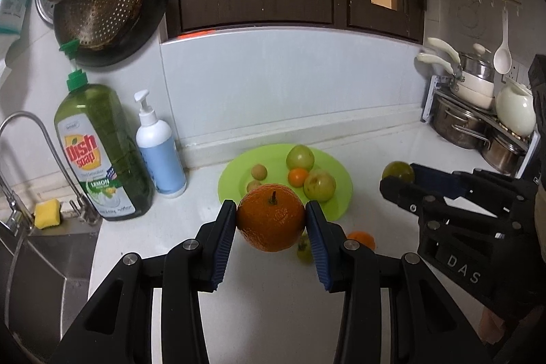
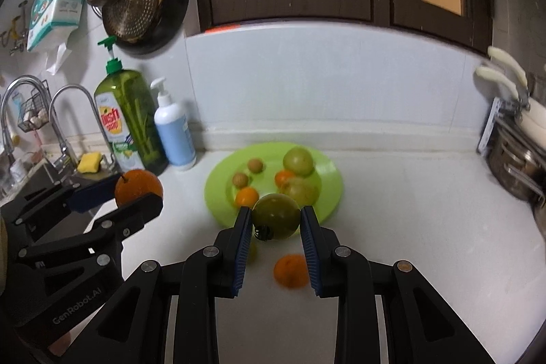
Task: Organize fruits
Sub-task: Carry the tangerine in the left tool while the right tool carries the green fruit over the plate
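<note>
Left wrist view, tongs: left gripper (image 1: 271, 219) clamps a large round orange with a stem (image 1: 270, 216), lifted off the white counter (image 1: 392, 255).
Left wrist view, step: carrying fruit to the round lime-green plastic plate (image 1: 336, 164) just beyond the tips; next, lower and release into a free spot.
Right wrist view, tongs: right gripper (image 2: 276, 220) pinches a round dull-green fruit (image 2: 275, 218) above the plate's near rim.
Right wrist view, obstacles: a small orange fruit (image 2: 290, 270) lies below the tongs; fruits already crowd the plate; tall green dish-soap bottle (image 2: 128, 111) stands far left.

We are seeing a stemmed orange (image 1: 271, 217) and a dull green tomato (image 2: 276, 216) hanging above the counter, near the green plate (image 2: 218, 193) holding smaller fruits
</note>
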